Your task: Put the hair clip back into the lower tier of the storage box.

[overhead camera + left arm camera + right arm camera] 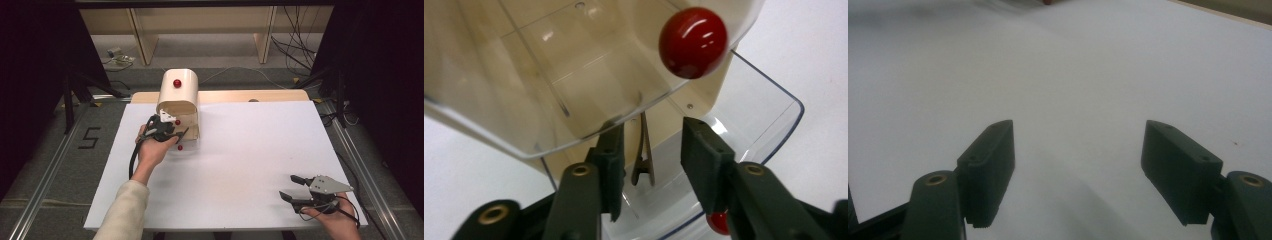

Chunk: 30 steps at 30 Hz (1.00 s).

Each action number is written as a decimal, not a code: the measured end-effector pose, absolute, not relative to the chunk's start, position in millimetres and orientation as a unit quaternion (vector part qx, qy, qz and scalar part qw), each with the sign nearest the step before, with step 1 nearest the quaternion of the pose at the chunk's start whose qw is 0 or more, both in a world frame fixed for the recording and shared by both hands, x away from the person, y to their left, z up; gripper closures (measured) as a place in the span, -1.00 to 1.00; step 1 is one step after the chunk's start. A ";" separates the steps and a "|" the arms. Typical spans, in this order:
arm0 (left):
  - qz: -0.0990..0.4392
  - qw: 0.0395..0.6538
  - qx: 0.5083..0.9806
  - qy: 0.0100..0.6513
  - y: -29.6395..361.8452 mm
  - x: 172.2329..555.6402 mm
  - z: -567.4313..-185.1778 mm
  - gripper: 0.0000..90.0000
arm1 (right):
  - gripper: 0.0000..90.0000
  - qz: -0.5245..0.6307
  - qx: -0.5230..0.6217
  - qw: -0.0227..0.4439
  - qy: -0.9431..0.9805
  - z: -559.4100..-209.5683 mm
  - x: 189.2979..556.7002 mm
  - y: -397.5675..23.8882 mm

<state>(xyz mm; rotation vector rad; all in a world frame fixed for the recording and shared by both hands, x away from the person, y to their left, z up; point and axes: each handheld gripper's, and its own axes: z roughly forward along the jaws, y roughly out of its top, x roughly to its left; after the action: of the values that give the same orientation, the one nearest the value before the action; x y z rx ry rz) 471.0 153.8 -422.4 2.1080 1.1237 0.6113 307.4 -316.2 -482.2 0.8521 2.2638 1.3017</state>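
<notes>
Hair clip going into the bread box

Left gripper (167,131) sits at the box (177,97) mouth, jaws partly open, pads clear of the clip (643,159) on the clear tray; next, I judge, withdraw, then close the lid by its red knob (693,42); right gripper (295,189) idles wide open, empty, on the counter (240,150); the high view hides the clip.

Left claw (172,131) at the cream box's (177,92) open front.

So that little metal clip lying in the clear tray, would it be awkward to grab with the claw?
Probably, a bit. The metal clip looks thin and narrow, so it is likely light and may slide on the smooth clear tray. It lies flat rather than round, so it shouldn't roll. The left claw, open around it, has little to pinch.
</notes>
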 end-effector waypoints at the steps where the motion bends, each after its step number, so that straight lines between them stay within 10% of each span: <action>1: 0.234 0.333 0.805 0.433 154.7 470.0 -421.5 0.31 | -0.32 0.465 0.304 0.196 0.808 -482.3 307.5 -316.2; 30: 0.263 0.371 0.766 0.455 183.8 437.1 -396.8 -0.35 | -0.32 0.463 0.306 0.195 0.809 -482.4 307.3 -315.5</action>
<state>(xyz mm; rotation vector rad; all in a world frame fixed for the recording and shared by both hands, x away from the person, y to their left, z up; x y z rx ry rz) 437.1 183.8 -396.8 1.9644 1.1674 0.6740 307.3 -315.5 -482.4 0.8567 2.2678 1.2981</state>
